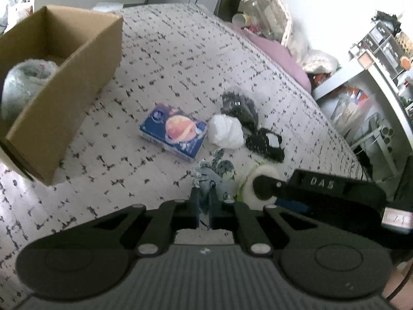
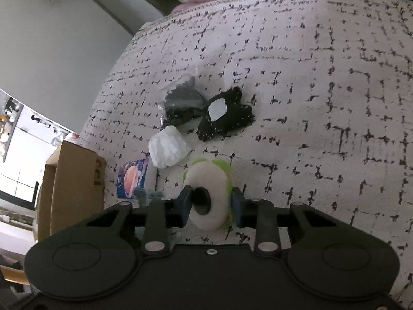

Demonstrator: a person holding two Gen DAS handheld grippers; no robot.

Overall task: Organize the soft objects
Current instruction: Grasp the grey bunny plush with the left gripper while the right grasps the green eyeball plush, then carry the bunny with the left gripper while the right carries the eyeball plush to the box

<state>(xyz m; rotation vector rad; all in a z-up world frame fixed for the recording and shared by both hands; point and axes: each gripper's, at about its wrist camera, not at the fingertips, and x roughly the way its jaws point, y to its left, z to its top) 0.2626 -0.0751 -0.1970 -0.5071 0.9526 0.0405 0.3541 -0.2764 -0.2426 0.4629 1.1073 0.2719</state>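
The left gripper (image 1: 204,201) pinches a blue-grey floral cloth (image 1: 215,173) between its 2 fingers; the right gripper (image 2: 211,205) clamps a white-and-green plush eye (image 2: 207,193). Both picks look done. Next probably comes the carry to the cardboard box (image 1: 64,77), far left of the left fingers, then release inside

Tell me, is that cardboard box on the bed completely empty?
No, the cardboard box already holds a fluffy grey-white bundle at its near end.

Box (image 1: 64,82) sits left of tissue pack (image 1: 174,131) on bed (image 1: 180,59) (bundle (image 1: 24,82) inside); socks (image 1: 265,142) to pack's right.
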